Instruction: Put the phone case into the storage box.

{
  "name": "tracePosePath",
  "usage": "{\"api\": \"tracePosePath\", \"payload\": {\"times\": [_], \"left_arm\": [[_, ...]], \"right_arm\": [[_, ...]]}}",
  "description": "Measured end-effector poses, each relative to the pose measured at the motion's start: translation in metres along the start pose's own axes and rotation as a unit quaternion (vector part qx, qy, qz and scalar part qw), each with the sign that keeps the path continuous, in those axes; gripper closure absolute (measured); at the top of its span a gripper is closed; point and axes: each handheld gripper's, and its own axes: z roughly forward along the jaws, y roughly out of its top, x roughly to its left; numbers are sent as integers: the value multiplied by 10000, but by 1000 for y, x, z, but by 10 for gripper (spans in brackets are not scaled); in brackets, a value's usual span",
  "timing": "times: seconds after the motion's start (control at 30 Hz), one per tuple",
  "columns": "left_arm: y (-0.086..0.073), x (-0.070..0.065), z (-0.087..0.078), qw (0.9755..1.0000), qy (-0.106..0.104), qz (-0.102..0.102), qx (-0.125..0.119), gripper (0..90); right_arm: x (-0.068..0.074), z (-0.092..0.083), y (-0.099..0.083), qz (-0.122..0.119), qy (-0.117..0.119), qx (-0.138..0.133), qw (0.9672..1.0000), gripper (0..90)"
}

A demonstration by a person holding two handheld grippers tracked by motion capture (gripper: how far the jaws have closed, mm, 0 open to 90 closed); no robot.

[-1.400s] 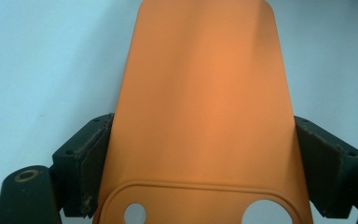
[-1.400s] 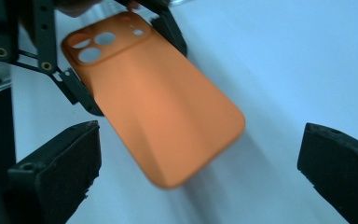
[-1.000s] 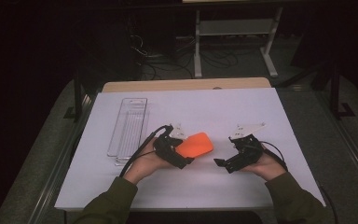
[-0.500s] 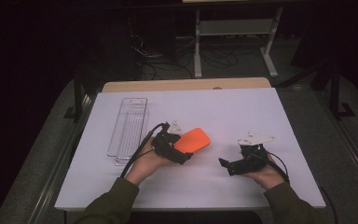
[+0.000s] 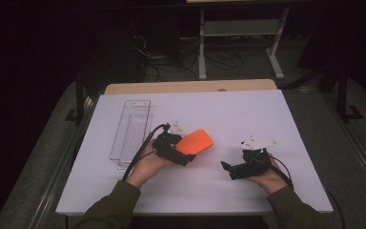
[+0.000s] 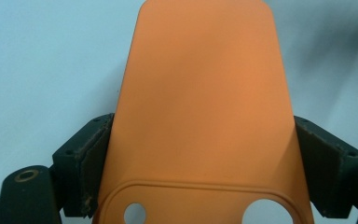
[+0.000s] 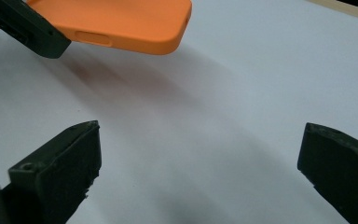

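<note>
An orange phone case hangs just above the white table cover, left of the middle. My left gripper is shut on it. In the left gripper view both pads press the long sides of the case near its camera cut-outs. My right gripper lies low over the cover to the right, jaws pointing left and open. In the right gripper view its jaws stand wide apart with bare cover between them. Farther off in that view are the case and a left jaw.
A clear plastic tray lies lengthwise on the left of the white cover. A wooden table edge shows beyond the cover. A metal stand and cables sit on the dark floor behind.
My right gripper has slipped a little toward the near edge of the table. The left gripper and the orange case have stayed put.
</note>
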Motion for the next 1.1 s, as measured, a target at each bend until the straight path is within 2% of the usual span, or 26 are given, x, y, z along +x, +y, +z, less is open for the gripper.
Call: {"api": "tracePosePath", "payload": {"times": [0.17,0.23,0.3,0.33,0.4,0.47,0.57,0.63,0.73,0.87,0.9,1.1], "left_arm": [[1,1,1,9999,-11,110,68,145],[1,0,1,10000,-39,33,62,146],[1,1,2,9999,-31,75,59,145],[1,1,2,9999,-36,62,75,146],[1,0,3,10000,-40,-29,-3,145],[1,0,3,10000,-33,-4,2,146],[1,1,1,10000,-35,22,31,146],[1,0,1,10000,-36,-38,-5,146],[1,1,1,10000,-31,-9,-18,146],[2,-1,0,10000,-40,-12,-13,146],[3,0,0,10000,-26,23,-21,146],[3,1,0,10000,-22,53,-53,146]], "right_arm": [[-2,-3,-1,-44,-83,-42,9999,0],[-2,-4,-1,-111,-135,-53,9998,0],[-2,-4,-2,-258,-201,-75,9994,0],[-1,-5,-1,-286,-231,-85,9993,0],[-2,-5,-2,-500,-313,-83,9982,0],[-2,-4,-2,-640,-381,-61,9972,0],[0,-4,-1,-760,-452,-89,9960,0],[3,-4,-1,-815,-502,-35,9954,0],[6,-4,-1,-1010,-580,-40,9932,0],[13,-4,0,-1148,-725,-64,9907,0],[14,-4,0,-1279,-773,-73,9887,0],[19,-5,0,-1669,-973,-68,9811,0]]}}
